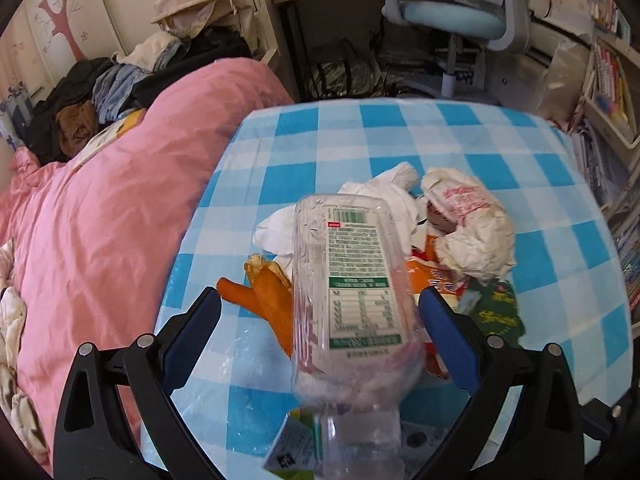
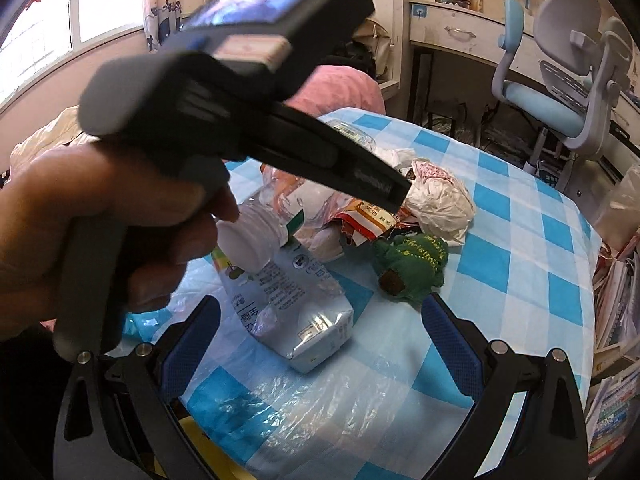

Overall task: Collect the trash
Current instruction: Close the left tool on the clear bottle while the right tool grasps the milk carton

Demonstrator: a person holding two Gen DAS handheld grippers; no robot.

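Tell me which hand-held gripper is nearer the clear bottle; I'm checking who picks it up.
Left. The left hand-held gripper has the bottle between its open fingers. The right hand-held gripper is open over the carton, short of the bottle's cap.

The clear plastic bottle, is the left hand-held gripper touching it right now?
Cannot tell. In the left wrist view the bottle sits between the open left hand-held gripper, with a gap at the left finger; the right finger's edge meets it ambiguously.
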